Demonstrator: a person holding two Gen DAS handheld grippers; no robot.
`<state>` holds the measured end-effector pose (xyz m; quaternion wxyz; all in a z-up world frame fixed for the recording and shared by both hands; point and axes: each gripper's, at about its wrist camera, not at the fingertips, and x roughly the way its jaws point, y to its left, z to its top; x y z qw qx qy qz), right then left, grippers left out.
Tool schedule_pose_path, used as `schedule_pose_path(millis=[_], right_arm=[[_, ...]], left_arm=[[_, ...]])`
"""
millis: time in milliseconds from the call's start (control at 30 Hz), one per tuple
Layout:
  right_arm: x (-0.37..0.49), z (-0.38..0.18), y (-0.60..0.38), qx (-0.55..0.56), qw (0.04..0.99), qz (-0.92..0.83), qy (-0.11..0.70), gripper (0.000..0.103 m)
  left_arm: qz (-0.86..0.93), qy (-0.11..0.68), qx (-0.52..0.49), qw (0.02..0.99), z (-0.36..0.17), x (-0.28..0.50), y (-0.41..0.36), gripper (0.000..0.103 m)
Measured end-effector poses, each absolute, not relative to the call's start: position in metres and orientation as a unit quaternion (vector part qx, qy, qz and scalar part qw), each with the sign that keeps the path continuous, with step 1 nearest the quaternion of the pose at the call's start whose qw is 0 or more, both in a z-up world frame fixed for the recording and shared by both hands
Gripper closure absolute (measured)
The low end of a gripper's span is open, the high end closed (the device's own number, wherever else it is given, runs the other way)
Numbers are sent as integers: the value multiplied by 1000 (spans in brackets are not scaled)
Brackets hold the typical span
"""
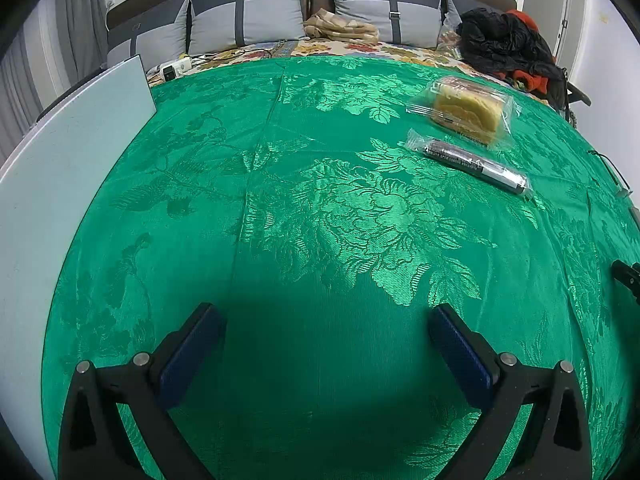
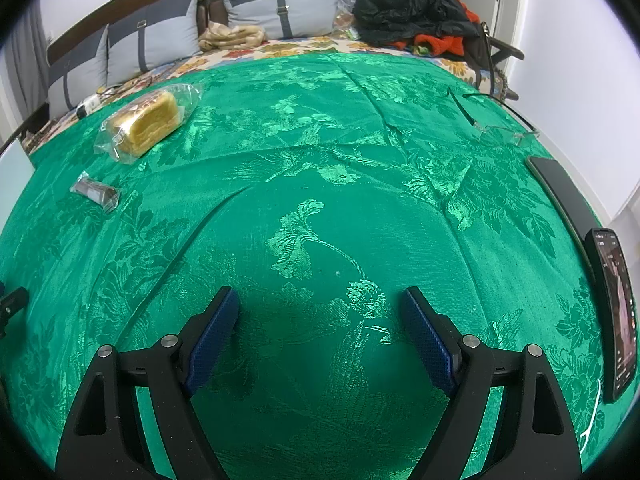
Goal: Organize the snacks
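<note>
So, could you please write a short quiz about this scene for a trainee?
1. True or false: the left tongs hold a snack.
2. Which lies nearer the pillows: the wrapped bread or the dark snack bar?
3. Fill in: beside the glasses, at the right edge of the green cloth, lies a lit ____.

Key: 1 false, both the left and the right tongs are open and empty; 2 the wrapped bread; 3 phone.

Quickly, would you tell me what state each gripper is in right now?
Left gripper: open, holding nothing.
Right gripper: open, holding nothing.
</note>
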<state>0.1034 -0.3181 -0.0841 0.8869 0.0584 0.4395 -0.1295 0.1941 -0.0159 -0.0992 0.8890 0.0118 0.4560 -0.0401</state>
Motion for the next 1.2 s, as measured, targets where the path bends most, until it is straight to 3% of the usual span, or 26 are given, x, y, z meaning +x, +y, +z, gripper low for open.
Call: schedule_pose_path(millis=[1033,1200], right_arm=[[104,-85,-319,62,887,-126,440,15],[104,-86,-319,62,887,-125,440,14]], left_arm=[[-35,458,10,888,-99,194,-16,0],[-32,495,-94,863,-87,197,-24,2]])
